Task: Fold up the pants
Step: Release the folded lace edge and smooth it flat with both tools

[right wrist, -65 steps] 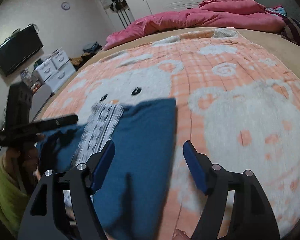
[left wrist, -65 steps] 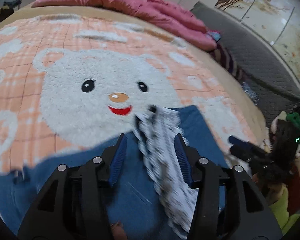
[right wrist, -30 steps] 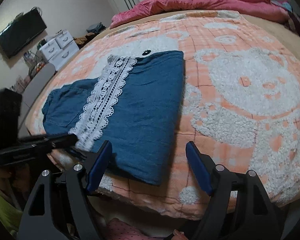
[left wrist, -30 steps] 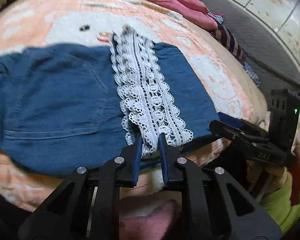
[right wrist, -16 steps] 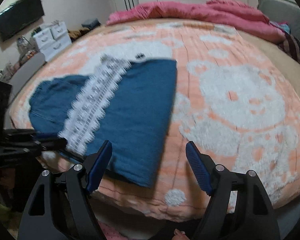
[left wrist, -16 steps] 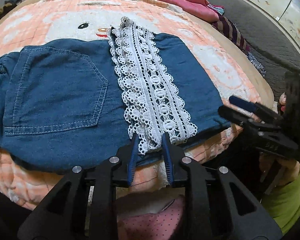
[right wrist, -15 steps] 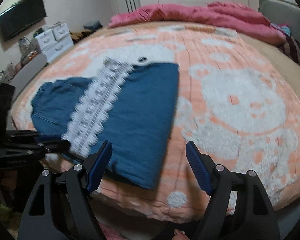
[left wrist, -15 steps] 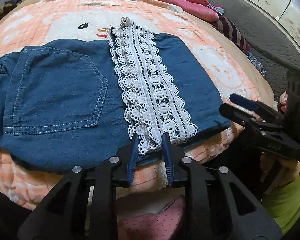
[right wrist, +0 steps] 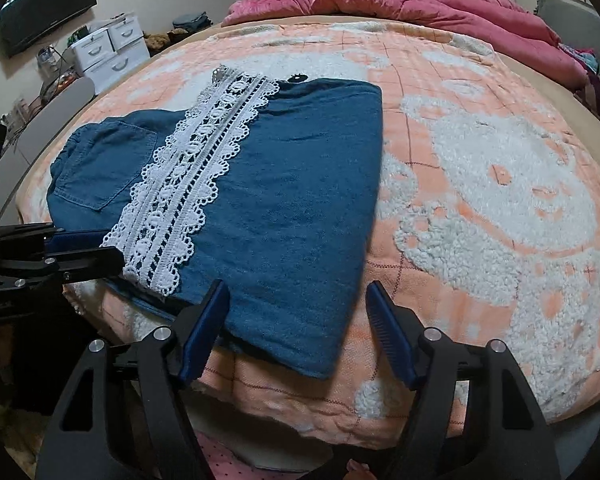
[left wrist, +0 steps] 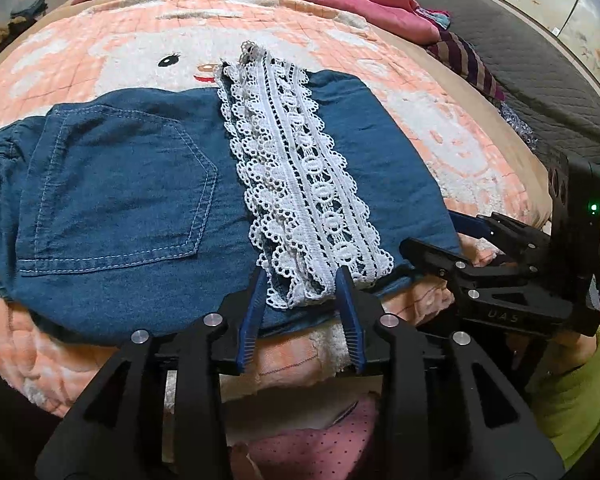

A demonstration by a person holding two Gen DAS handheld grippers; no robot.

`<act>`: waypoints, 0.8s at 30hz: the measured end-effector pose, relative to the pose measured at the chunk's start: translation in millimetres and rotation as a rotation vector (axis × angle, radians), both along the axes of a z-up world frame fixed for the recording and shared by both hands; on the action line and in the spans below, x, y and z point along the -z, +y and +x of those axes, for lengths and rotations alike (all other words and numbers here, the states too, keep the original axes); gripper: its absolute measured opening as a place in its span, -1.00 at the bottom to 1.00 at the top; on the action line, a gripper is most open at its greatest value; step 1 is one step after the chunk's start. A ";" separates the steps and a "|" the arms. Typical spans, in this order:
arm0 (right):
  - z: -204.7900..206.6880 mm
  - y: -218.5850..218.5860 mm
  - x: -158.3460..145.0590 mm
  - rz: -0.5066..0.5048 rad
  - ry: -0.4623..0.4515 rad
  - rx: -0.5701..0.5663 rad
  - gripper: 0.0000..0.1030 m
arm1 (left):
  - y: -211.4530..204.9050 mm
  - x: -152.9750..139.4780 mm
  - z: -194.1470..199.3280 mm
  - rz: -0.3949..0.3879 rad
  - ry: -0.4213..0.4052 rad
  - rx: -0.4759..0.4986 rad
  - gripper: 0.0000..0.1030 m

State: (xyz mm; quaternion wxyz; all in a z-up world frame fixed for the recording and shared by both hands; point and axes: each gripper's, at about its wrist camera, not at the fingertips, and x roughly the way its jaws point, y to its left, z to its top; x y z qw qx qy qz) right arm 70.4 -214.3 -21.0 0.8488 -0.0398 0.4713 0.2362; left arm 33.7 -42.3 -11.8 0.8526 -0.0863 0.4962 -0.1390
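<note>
The blue pants [right wrist: 292, 208] lie folded on the bed, on top of an orange bear blanket [right wrist: 500, 184]. A strip of white lace [left wrist: 300, 184] runs across the top of them. The left gripper [left wrist: 302, 312] sits by the near end of the lace with its fingers spread and nothing in them. The right gripper [right wrist: 298, 332] is by the near edge of the pants, its 2 fingers wide apart and bare.

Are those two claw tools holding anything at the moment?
No. The left gripper is open around the lace trim of the pants, and the right gripper is open too.
</note>
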 end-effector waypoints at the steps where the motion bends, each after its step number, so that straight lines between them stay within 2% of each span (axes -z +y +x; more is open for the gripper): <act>1: -0.4 -0.2 -0.3 0.002 0.000 0.000 0.37 | 0.2 -0.8 -0.3 0.003 -0.003 0.000 -0.42; 7: -5.2 -7.6 -12.4 0.022 -0.024 0.018 0.39 | -0.2 -7.8 -3.3 0.006 -0.016 0.005 -0.33; 15: -7.4 -21.8 -31.7 0.039 -0.064 0.067 0.54 | 1.9 -16.4 -7.1 0.006 -0.032 0.003 -0.20; 19: -9.8 -25.5 -40.7 0.038 -0.088 0.087 0.74 | 6.3 -22.7 -11.1 0.016 -0.050 -0.015 0.00; 24: -13.9 -26.1 -52.1 0.049 -0.116 0.101 0.75 | 17.3 -34.5 -15.7 0.036 -0.084 -0.052 0.24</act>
